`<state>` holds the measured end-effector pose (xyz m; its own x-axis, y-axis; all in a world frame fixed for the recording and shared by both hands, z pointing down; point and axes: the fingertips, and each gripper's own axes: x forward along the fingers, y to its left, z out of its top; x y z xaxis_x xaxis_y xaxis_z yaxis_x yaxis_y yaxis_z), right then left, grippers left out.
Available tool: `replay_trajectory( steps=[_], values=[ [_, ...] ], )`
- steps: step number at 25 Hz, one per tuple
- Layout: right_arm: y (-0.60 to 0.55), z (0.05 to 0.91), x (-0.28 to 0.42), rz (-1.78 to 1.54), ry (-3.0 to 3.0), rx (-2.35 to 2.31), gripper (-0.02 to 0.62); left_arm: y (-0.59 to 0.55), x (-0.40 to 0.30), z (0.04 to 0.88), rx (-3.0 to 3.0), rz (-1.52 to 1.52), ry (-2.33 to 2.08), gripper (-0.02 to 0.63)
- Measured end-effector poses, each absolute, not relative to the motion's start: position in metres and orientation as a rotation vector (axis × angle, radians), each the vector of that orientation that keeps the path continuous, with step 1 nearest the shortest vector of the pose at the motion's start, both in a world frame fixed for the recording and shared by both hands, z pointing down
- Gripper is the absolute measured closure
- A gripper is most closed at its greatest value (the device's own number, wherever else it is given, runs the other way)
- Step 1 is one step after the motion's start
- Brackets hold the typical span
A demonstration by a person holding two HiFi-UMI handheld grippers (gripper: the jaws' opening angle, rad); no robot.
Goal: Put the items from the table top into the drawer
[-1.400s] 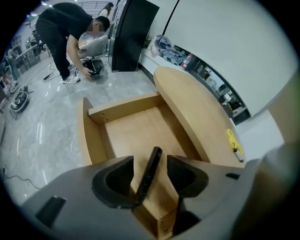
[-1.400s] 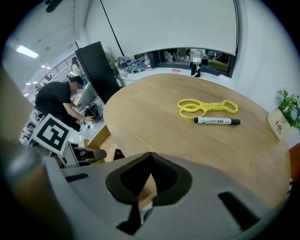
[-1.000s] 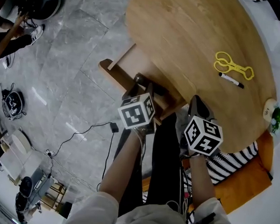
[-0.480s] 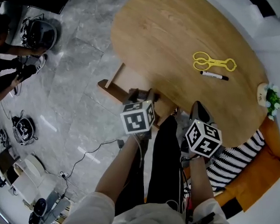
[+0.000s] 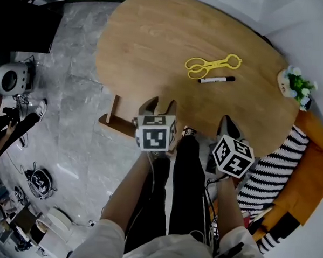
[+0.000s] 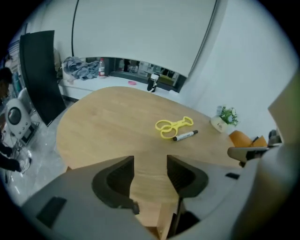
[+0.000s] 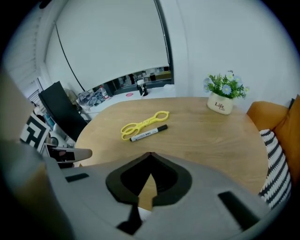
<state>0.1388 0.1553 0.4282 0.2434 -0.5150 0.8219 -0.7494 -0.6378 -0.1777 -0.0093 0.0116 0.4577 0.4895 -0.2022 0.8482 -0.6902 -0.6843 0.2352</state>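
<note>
1. Leftmost, the wooden drawer point(image 5: 118, 123) stands pulled out from under the near edge of the tabletop point(image 5: 155, 39), over the grey stone floor point(image 5: 72, 83). The tabletop and the left claw cover most of its inside, so I cannot tell what lies in it.
2. The left claw point(image 5: 159, 105) hangs above the drawer at the tabletop's edge. Its jaws stand wide apart, with only bare wood showing between them in the left gripper view.
3. The task's things lie out on the tabletop, well apart from both claws and from the drawer. These are the yellow scissor-tongs point(image 5: 212, 66) and, just beside them on the near side, the black-capped marker point(image 5: 216, 79).
4. The right claw point(image 5: 225, 124) points down at the near edge of the tabletop. Its jaw tips meet and nothing is gripped between them.
5. At the tabletop's far right rim stands a small white pot point(image 5: 285, 82) holding a plant with pale blue flowers point(image 7: 225, 86).
6. Around the tabletop, gear and cables point(image 5: 37, 181) lie on the floor at the left. At the right, a black-and-white striped cushion point(image 5: 267, 174) rests on an orange seat point(image 5: 305, 176). The gripper views show a white wall and a cluttered counter beyond.
</note>
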Motion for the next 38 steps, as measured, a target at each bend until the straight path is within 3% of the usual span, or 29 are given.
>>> replay_trajectory(
  steps=[19,38],
  values=[
    [0.164,0.466,0.237,1.498,-1.068,2.358,0.603,-0.007,0.169,0.480,2.468,1.419,-0.355,0.410],
    [0.155,0.496,0.268,1.594,-1.078,2.313,0.603,0.007,0.231,0.529,2.596,1.831,0.351,0.410]
  ],
)
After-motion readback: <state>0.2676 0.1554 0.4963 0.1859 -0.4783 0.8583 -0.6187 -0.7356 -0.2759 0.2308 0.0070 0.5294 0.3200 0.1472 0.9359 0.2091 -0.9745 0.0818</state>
